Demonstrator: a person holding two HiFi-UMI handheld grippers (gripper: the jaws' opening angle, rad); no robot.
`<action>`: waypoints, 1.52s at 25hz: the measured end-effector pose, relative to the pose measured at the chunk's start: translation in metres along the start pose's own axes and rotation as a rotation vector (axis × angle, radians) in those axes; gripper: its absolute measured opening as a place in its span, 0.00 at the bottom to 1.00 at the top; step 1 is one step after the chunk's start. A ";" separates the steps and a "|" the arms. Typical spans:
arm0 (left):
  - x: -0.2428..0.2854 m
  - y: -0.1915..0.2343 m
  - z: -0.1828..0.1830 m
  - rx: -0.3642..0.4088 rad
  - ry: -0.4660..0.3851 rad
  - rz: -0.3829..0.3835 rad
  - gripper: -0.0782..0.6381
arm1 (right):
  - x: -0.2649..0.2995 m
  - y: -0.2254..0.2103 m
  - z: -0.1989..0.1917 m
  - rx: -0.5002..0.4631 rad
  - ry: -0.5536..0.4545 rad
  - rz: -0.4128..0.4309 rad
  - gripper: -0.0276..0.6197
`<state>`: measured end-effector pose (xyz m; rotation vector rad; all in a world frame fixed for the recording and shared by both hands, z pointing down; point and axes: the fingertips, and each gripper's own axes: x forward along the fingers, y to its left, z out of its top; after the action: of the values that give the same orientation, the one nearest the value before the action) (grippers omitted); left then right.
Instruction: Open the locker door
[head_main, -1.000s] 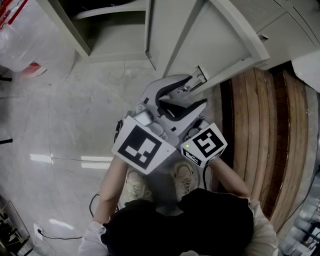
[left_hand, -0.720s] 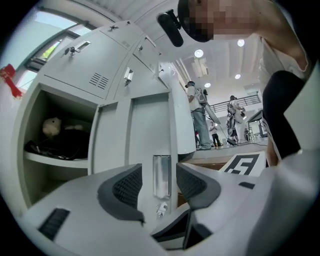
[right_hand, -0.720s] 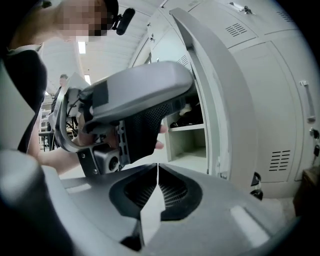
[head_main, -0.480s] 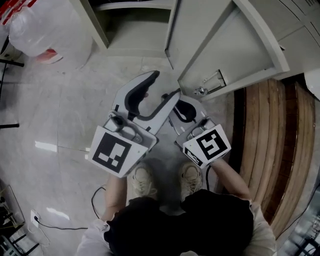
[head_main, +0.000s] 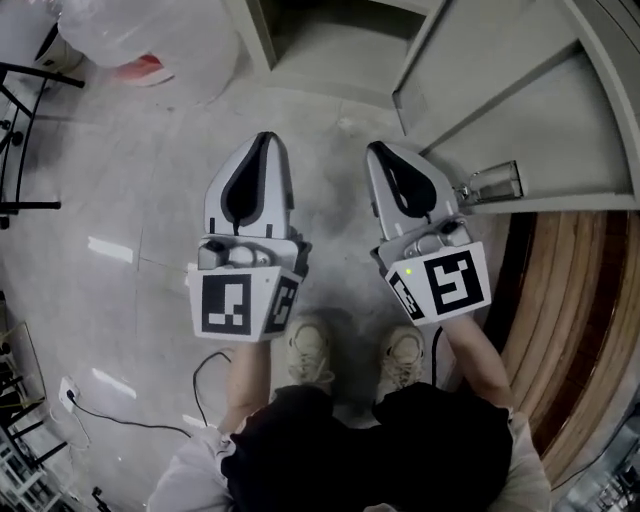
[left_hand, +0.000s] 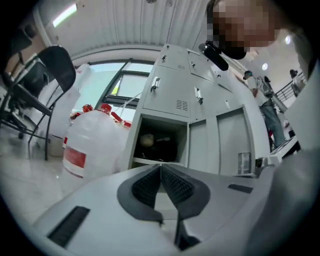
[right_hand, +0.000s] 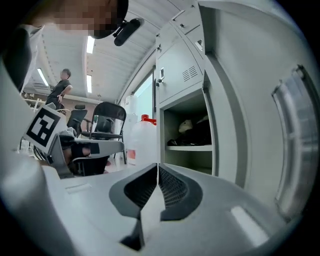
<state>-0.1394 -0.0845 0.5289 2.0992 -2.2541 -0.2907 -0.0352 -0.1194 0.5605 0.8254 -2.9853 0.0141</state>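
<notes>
**Status.** The locker door (head_main: 500, 110) stands swung open at the upper right of the head view. Its handle (head_main: 495, 183) sits at the door's lower edge, just beside the right gripper (head_main: 378, 148). The open compartment (head_main: 330, 30) lies at the top centre of the frame; the gripper views show a shelf and dark items inside it.

**Gripper state.**
- Left gripper (head_main: 263, 138): the jaws have just been closing and now meet with nothing between them. It hangs over bare floor (head_main: 130, 200), well apart from the door, and points toward the compartment.
- Right gripper: the jaws are together and empty. It points up the frame, with the door panel filling the right side of its own view. It touches neither the panel nor the handle.

**Step in hand.** Judged from the door's position, the opening step is done. Neither gripper holds the door, so the moment reads as the clear-off after the swing.

**Next move.** If a wider swing is required, the right gripper is the better placed. It would need to part its jaws, turn toward the handle and close on it, then draw along the door's arc. Otherwise, both grippers should keep clear of the door edge.

**Note.** A large translucent container (head_main: 150, 40) stands at the upper left, out of the door's path.
</notes>
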 end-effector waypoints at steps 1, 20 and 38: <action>-0.001 0.005 -0.003 0.024 0.001 0.031 0.14 | 0.002 0.000 -0.002 -0.009 0.003 -0.008 0.06; 0.029 0.050 -0.093 0.125 0.176 0.144 0.13 | 0.059 -0.008 -0.066 -0.073 0.109 -0.021 0.06; -0.021 0.028 0.130 0.093 0.230 0.301 0.13 | 0.044 0.067 0.139 -0.018 0.253 0.104 0.05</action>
<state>-0.1866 -0.0485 0.4081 1.6908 -2.4320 0.0668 -0.1130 -0.0877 0.4238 0.6145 -2.7813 0.0886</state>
